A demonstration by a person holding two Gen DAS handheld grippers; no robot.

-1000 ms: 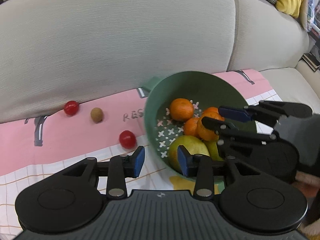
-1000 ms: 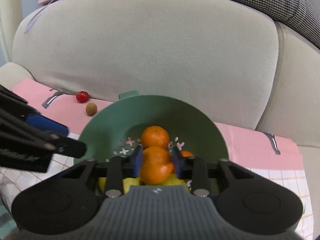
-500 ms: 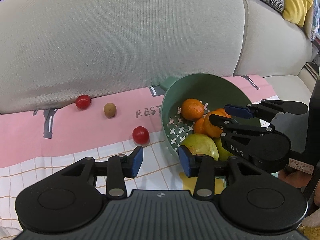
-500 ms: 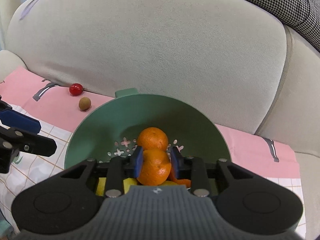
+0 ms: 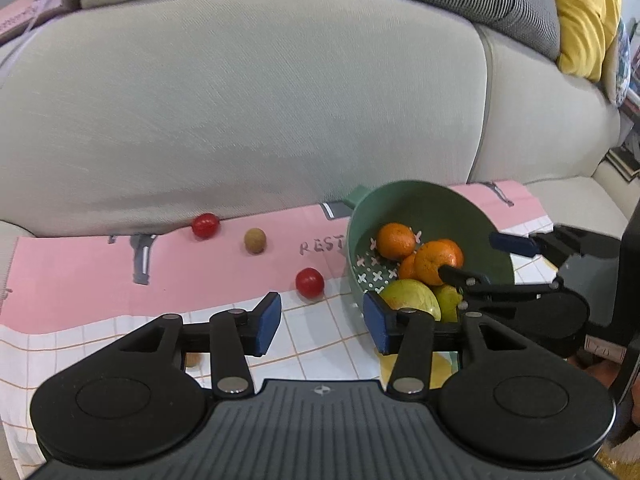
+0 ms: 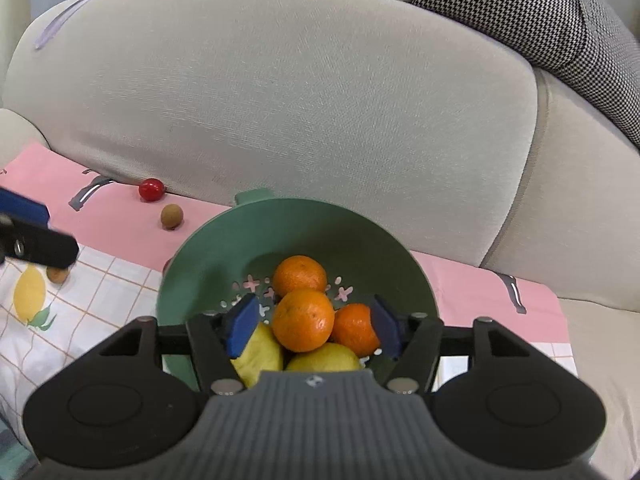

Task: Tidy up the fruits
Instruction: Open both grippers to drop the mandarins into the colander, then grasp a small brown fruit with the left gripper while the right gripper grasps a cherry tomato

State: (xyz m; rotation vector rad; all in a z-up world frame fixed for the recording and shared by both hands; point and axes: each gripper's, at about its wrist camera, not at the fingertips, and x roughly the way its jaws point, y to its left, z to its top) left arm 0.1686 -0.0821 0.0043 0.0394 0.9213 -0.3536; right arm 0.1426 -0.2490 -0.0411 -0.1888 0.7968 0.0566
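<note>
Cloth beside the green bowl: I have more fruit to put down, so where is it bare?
Bare: the checked cloth between the left gripper and the near red fruit. Crowded: the bowl, heaped with oranges.

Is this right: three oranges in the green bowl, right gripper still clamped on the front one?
Not clamped. In the right wrist view the right gripper has its jaws opening, pads clear of the front orange. Three oranges do sit in the green bowl.

both wrist views look steeply down, close, sharing the green bowl (image 5: 472, 216).
</note>
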